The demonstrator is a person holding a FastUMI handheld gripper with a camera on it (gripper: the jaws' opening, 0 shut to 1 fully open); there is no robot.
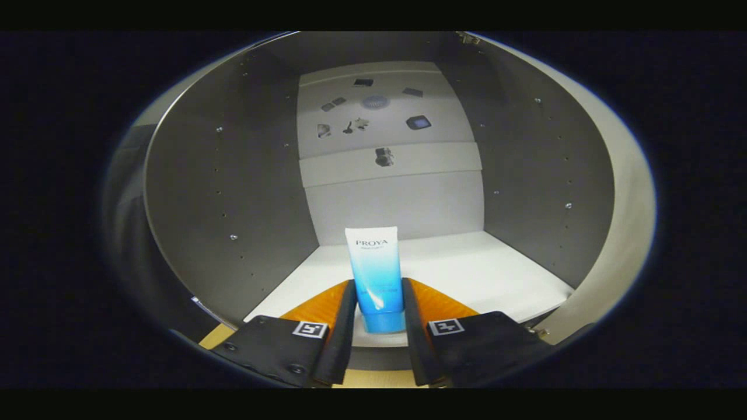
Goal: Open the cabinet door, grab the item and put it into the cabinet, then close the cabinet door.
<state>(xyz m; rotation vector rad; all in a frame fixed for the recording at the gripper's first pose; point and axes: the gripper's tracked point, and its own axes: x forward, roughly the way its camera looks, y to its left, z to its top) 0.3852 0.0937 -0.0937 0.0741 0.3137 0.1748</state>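
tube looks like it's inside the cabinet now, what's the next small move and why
Probably open the gripper and let go. The blue and white plastic tube stands cap-down between the two fingers, which appear to press its sides, and its cap seems to rest near the front edge of the white cabinet shelf, inside the grey cabinet walls. Nudging it slightly deeper first may be safer.
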